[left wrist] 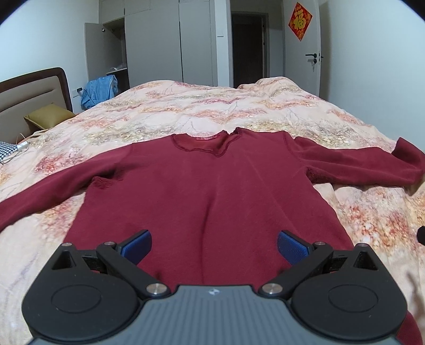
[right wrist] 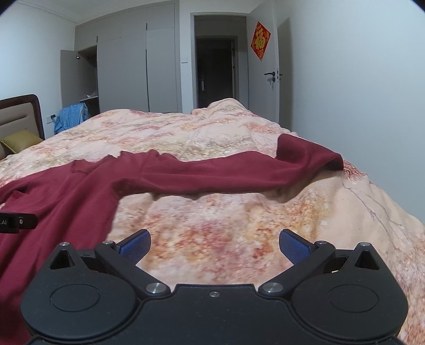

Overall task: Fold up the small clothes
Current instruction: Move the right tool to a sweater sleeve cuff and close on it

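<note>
We're over the bed (left wrist: 186, 111), its peach floral quilt filling both views, and the dark red sweater (left wrist: 202, 185) lies flat on it, neckline away from us, both sleeves spread out sideways. Behind, the wardrobe (left wrist: 117, 50) stands with one door open, something pale on its shelf. On the room door hangs a red diamond poster (left wrist: 300, 21) bearing the gold character 福. Our left gripper (left wrist: 213, 248) hovers released over the sweater's hem; only the right wrist view shows our right gripper (right wrist: 213, 248), also released, over bare quilt beside the right sleeve (right wrist: 239, 172), plus a black part lettered ".AI" (right wrist: 16, 221).
</note>
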Tool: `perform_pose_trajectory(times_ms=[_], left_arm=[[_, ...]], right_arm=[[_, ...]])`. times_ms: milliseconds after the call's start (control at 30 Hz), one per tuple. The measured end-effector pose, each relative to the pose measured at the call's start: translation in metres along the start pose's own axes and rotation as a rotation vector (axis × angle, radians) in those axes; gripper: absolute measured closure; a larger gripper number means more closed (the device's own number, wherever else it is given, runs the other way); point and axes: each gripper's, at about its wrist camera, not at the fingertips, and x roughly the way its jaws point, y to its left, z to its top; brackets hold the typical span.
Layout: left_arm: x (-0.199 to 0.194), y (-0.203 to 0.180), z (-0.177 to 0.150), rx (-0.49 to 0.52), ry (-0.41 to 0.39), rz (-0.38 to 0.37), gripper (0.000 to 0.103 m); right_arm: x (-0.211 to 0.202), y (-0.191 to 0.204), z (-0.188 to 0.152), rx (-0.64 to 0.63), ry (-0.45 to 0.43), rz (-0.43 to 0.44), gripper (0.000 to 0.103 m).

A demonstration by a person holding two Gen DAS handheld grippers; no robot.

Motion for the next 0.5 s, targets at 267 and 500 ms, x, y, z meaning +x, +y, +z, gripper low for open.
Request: perform_pose_trajectory(times_ms=[267,500], left_arm=[[0.028,0.000,-0.017,-0.021,0.025,0.027,0.000],[0.038,0.005,-0.034,-0.055,0.009,0.014,0.000]], right_arm=[[0.036,-0.064,0.022,0.047,-0.056,0.055,0.000],[0.091,-0.157,0.054,0.332,0.009,0.140,0.000]])
